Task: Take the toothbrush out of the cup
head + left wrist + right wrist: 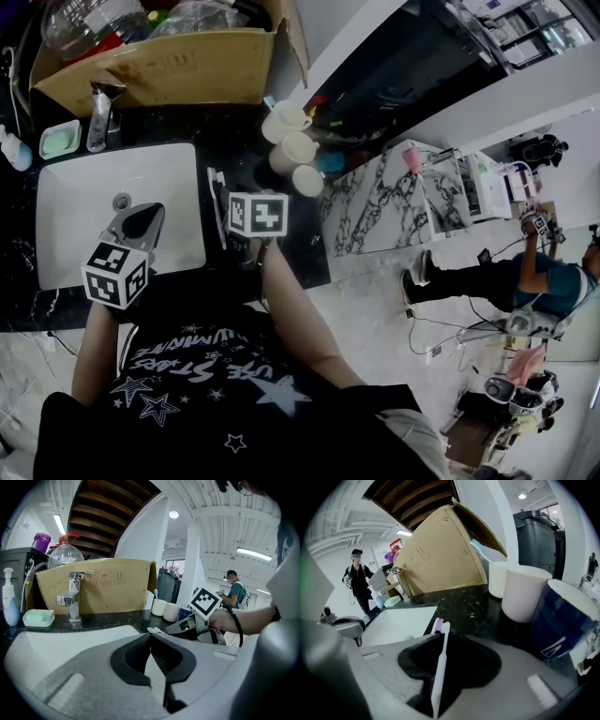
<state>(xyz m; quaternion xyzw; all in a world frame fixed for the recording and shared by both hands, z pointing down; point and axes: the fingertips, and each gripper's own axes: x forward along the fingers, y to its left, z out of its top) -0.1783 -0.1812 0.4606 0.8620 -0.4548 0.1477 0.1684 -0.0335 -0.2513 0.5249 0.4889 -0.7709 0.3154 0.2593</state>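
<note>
Right gripper view: the right hand-held gripper [452, 639] is seen spread. The toothbrush [439, 667] is in the gap, laid along the left pad, with the right pad well clear, so nothing is pinched. Its purple head is pushed out past the tips, over the dark worktop [464, 604] just beside the sink [393, 623]. The toothbrush is outside every cup. To the right, a white cup [524, 592] and a blue cup [562, 620] are stood close together. A far cup [497, 578] is set behind them, with a second brush [479, 550] in it. A box [440, 555] is seen at the back.

Left gripper view: the left hand-held gripper [150, 638] is pressed together at the tips, with nothing between. It is held over the sink. A faucet [74, 597], a soap dish [38, 617] and a bottle [9, 604] are lined up behind.

Head view: the left gripper is held over the basin's near edge, the right at its right rim. The toothbrush is seen as a white strip along that rim. Whether it rests on the worktop cannot be told. The cups are grouped further back, apart from it.
</note>
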